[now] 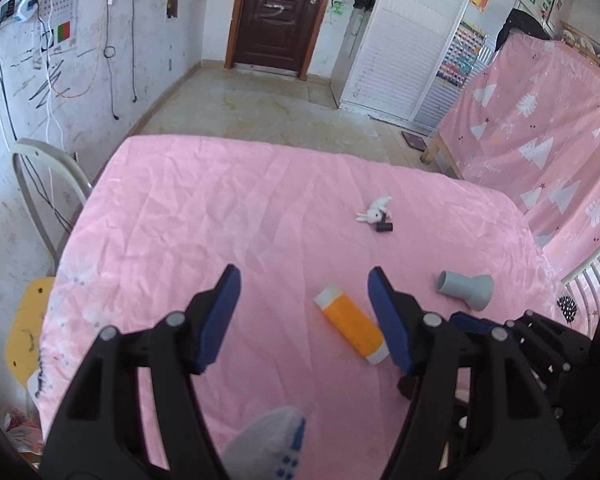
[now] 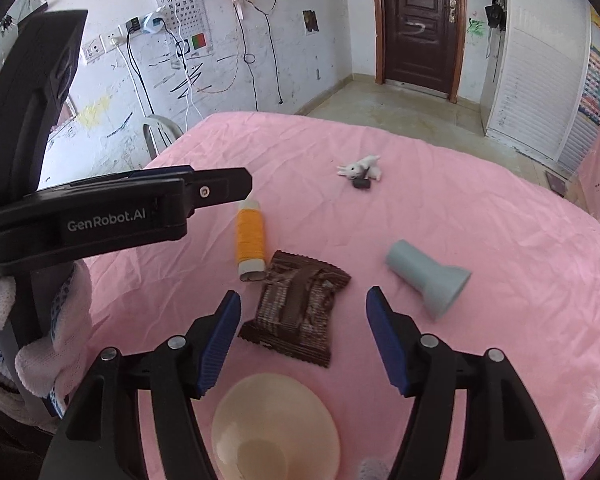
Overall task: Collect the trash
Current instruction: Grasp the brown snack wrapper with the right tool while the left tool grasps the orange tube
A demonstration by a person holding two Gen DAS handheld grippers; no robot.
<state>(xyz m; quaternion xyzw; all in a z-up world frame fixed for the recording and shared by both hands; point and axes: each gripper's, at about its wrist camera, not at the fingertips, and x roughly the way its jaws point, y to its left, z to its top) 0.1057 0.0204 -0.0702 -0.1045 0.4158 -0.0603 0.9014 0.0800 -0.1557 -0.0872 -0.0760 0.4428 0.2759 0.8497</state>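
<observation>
Your left gripper (image 1: pixel 304 280) stands with jaws apart and empty over the pink bedsheet-covered table (image 1: pixel 204 208). The orange thread spool with white ends (image 1: pixel 350 322) lies just inside its right jaw, so closing here would likely take a non-trash item. In the right wrist view that same gripper's black body (image 2: pixel 112 208) reaches in from the left, near the spool (image 2: pixel 250 240). A swing to the right could collide it with your other tool.

Your right gripper (image 2: pixel 303 298) is likewise parted and grips nothing. The task's thing, the crumpled dark brown foil snack wrapper (image 2: pixel 296 308), lies flat on the cloth between and just ahead of its jaws. Risk: a flat wrapper may slide, or the pads may pinch the sheet with it.

The cream plastic bowl (image 2: pixel 276 428) sits just below the wrapper. The grey plastic funnel-shaped nozzle (image 2: pixel 430 278) lies to the right, apart. The small white toy rabbit (image 2: pixel 360 168) and 1 black cylinder (image 2: pixel 362 184) touching it lie farther back, clear of the approach.
</observation>
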